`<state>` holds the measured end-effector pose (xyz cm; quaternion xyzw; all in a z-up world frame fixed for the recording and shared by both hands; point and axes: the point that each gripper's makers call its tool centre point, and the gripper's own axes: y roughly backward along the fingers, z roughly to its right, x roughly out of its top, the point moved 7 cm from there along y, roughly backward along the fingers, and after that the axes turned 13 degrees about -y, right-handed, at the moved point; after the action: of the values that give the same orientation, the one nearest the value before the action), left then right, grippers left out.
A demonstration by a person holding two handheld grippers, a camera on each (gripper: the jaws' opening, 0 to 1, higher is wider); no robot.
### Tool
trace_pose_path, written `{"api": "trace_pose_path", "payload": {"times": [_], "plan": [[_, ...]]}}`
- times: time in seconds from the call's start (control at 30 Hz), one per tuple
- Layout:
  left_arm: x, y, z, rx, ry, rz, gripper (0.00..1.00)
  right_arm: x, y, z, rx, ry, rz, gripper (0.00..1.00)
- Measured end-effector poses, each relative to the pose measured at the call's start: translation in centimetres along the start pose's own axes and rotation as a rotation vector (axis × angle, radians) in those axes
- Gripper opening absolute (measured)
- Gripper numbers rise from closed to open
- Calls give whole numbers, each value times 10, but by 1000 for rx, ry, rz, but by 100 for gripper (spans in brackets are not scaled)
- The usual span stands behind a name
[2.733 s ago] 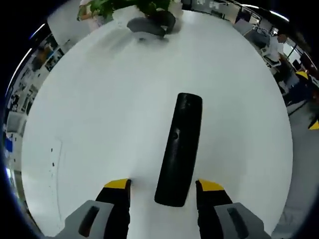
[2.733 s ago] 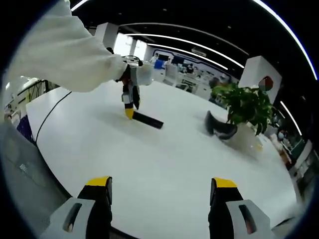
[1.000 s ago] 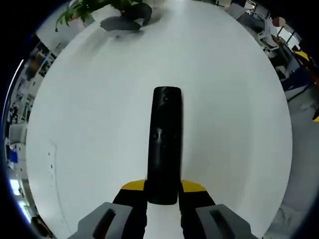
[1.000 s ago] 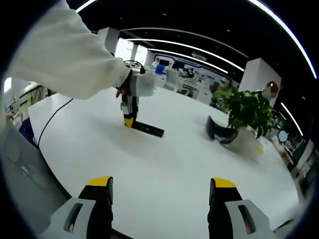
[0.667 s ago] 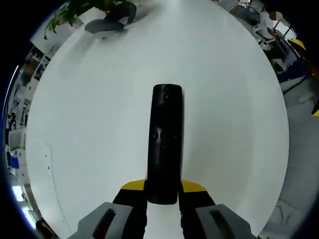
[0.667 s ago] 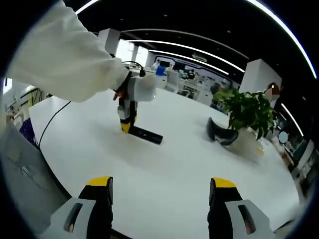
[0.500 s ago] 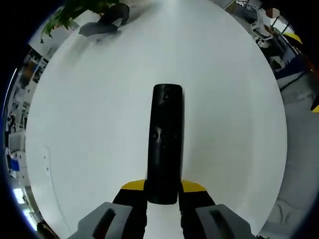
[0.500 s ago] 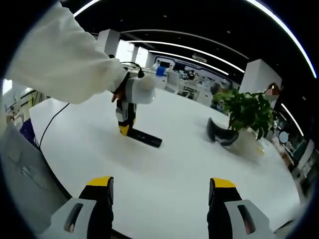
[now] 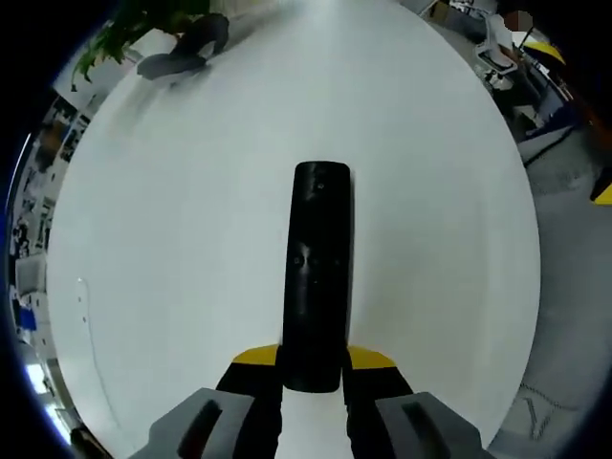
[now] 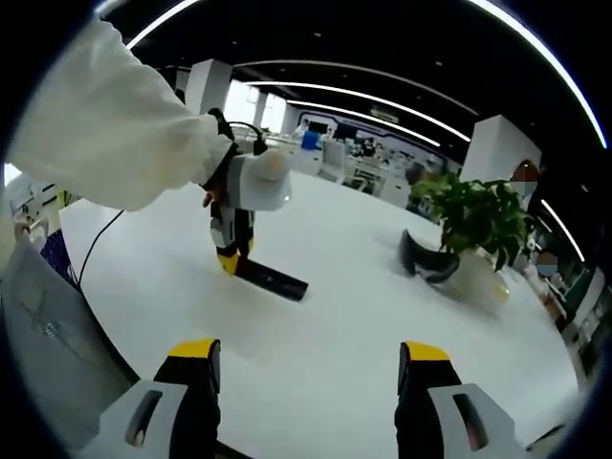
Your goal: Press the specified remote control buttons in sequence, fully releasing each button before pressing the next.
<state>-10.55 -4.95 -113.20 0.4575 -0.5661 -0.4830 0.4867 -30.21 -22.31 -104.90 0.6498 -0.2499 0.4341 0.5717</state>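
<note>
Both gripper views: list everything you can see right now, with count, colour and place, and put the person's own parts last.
Remote control: one, black, near end clamped between the left gripper's fingers, far end pointing away over the table.
Table: one, white, round-edged, under everything.
Potted plant: one, green leaves, far side of the table.
Headset-like object: one, dark grey, curved, on the table beside the plant; exact type unclear.
Cable: one, dark, trailing across the table on the left side of the right gripper view.
Sleeve: one, white, reaching to the left gripper.
Left gripper: yellow-tipped fingers, closed on the remote.
Right gripper: yellow-tipped fingers, spread apart, holding nothing.
</note>
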Motion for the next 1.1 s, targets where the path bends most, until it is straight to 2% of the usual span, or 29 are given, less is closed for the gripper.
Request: {"api": "trace_pose_path", "payload": {"times": [0.17,0.47,0.57,0.97,1.1], "plan": [[1,0,12,-2,-5,8,23,0,1,-2,13,4,3,72],[3,1,35,1,-7,9,23,-2,1,-8,54,14,-12,61],[5,2,44,-2,-5,0,23,-2,3,-9,63,7,-12,53],[9,4,85,-4,-8,0,23,-2,6,-7,80,-35,-6,39],[10,5,98,0,5,2,23,-1,8,-2,85,-88,-6,30]]}}
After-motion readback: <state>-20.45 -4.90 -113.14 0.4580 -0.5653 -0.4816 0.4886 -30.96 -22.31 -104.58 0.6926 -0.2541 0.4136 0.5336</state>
